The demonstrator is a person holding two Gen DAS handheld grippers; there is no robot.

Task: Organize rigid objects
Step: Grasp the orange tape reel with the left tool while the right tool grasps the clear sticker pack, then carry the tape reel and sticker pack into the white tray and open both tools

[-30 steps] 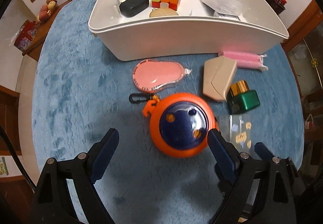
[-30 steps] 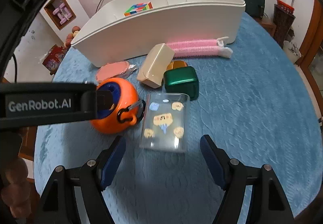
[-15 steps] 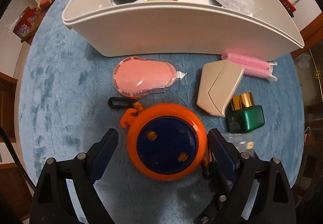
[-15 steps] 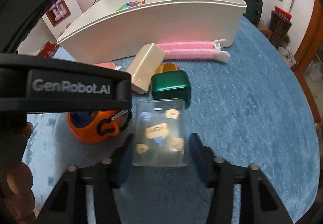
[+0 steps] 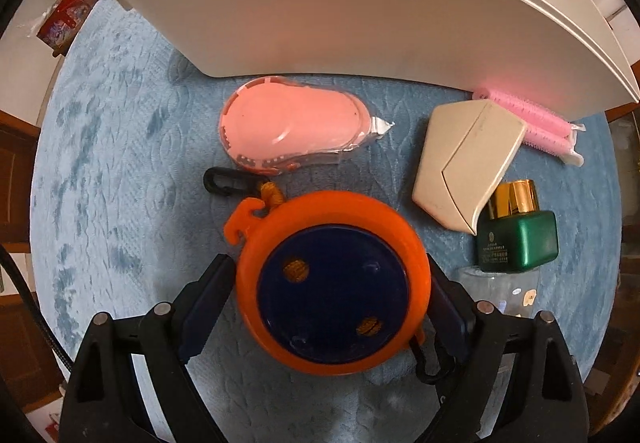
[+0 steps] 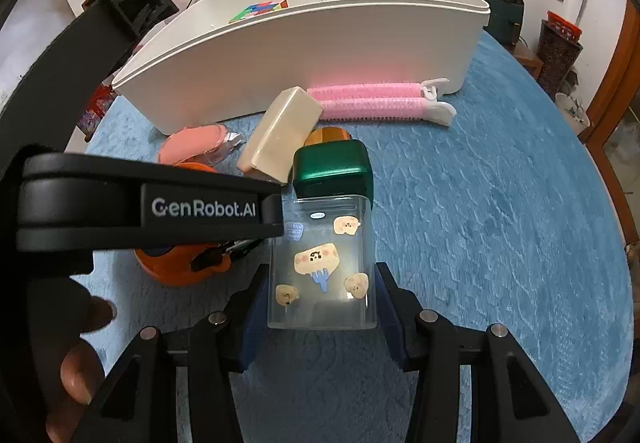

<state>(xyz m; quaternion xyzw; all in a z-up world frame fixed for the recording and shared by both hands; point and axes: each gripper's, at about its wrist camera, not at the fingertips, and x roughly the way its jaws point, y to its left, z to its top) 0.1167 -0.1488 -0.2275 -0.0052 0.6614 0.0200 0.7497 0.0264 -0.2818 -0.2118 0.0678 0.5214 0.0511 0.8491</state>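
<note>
The worktop wears a blue cloth, matt and quilted in a wavy pattern. The white bin looks like smooth plastic with a soft sheen. The orange reel is glossy plastic, its dark blue face shinier still. The clear box is see-through plastic (printed with little cartoon stickers). The green bottle has a satin metallic look under a bright gold cap. The pink rollers look bristly.

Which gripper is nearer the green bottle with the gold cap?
Right. The right gripper clamps the clear sticker-covered box, which touches the green bottle just ahead. The left gripper sits farther left, closed around the round orange and blue reel.
</note>
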